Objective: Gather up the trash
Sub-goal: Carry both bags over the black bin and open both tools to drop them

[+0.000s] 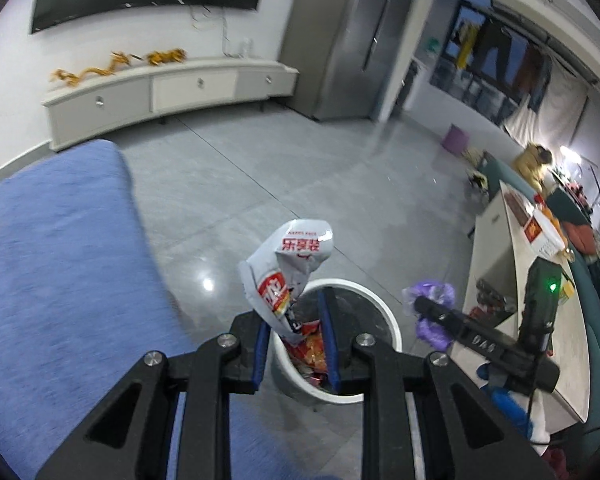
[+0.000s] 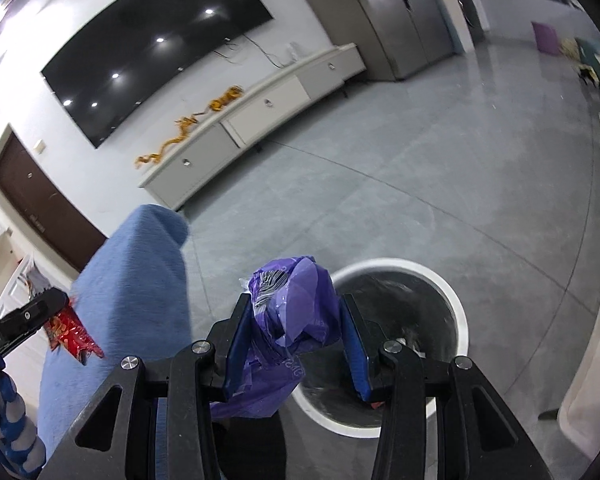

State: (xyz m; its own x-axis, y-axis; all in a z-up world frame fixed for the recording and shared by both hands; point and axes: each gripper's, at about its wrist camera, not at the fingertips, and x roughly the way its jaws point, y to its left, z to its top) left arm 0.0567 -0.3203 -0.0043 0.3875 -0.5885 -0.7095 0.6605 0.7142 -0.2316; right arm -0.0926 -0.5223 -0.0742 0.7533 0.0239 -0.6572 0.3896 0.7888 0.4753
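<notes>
Now both tools carry trash toward the white bin (image 1: pixel 384 312). Left gripper (image 1: pixel 294 320), jaws narrowly parted, pinches a crumpled snack bag (image 1: pixel 288 264) directly above the bin's mouth. Right gripper (image 2: pixel 296 340), jaws wider, clamps a wadded purple plastic bag (image 2: pixel 296 312), with the bin just ahead and to its right. Good practice: centre each load over the opening before releasing, one at a time.

White bin (image 2: pixel 458 304) on grey floor (image 2: pixel 420 200)
</notes>
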